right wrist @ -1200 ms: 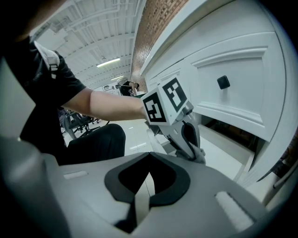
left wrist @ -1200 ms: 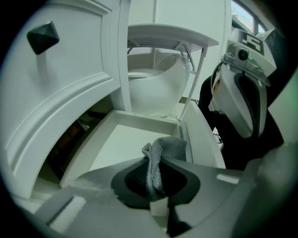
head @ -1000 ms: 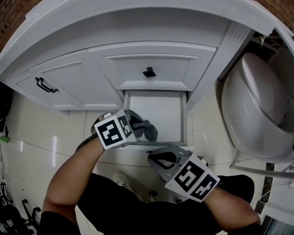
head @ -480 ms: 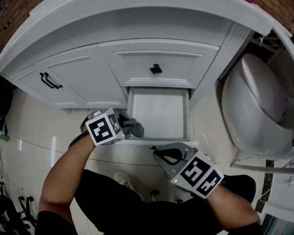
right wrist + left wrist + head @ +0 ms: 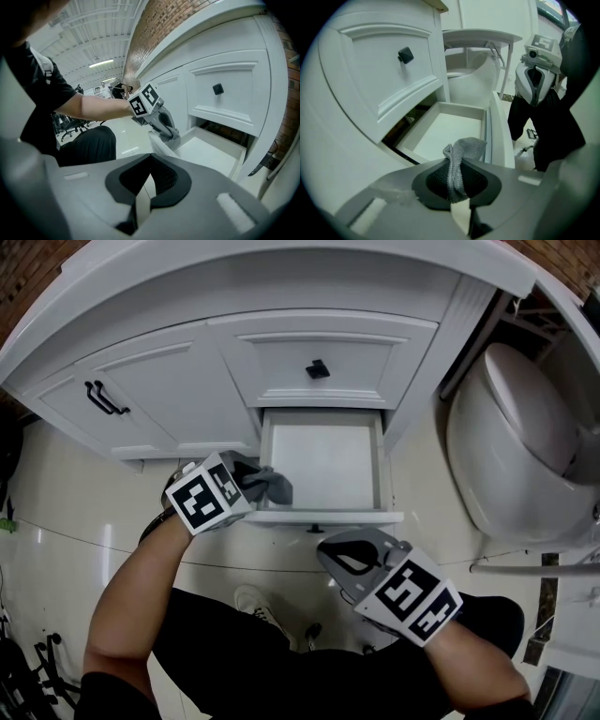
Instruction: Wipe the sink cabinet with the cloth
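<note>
Left tongs (image 5: pixel 246 480) shifted leftward, clamping grey cloth (image 5: pixel 273 488) over open drawer (image 5: pixel 323 460) corner, right tongs (image 5: pixel 330 549) pressed together.

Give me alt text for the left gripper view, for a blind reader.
The left gripper pinches a grey cloth between its jaws, in front of an open white drawer. Above left is a closed drawer front with a black knob; the right gripper shows at upper right.
</note>
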Tool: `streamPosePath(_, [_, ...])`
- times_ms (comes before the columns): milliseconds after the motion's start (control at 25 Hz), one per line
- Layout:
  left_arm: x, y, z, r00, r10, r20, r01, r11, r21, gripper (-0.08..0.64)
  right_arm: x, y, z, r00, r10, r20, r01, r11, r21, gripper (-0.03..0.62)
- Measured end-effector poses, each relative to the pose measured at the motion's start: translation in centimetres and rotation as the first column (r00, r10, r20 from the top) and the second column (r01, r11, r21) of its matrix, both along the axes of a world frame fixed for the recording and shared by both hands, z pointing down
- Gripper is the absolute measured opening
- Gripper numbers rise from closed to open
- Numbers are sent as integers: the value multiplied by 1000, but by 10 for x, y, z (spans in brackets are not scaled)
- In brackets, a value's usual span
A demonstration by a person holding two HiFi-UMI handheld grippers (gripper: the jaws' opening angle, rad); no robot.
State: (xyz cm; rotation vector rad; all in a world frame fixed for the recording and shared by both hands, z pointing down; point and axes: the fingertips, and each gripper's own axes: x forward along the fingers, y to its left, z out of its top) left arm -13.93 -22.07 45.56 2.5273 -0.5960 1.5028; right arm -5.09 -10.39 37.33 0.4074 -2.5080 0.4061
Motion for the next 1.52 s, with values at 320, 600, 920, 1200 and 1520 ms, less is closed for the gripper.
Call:
streamPosePath(320, [47, -7, -105, 893, -147, -426, 253, 946, 203, 35, 10, 21, -14, 997, 65, 35, -67, 996, 61, 5])
streamPosePath(600, [119, 31, -110, 805, -166, -569, 274, 955, 109, 35, 24, 31, -15, 987, 154, 45, -157, 984, 87, 5])
streamPosePath(920, [181, 54, -96, 844, -93, -528, 183, 976, 121, 35, 23, 60, -19, 985, 164, 54, -168, 980, 102, 5])
streamPosePath(1200, [181, 59, -83, 851, -111, -514, 211, 967, 141, 35, 41, 64, -9, 978, 203, 46, -207, 972, 108, 5])
streamPosePath(1520, [137, 66, -77, 860, -167, -482, 272, 950, 156, 35, 45, 66, -6, 976, 211, 49, -215, 972, 94, 5])
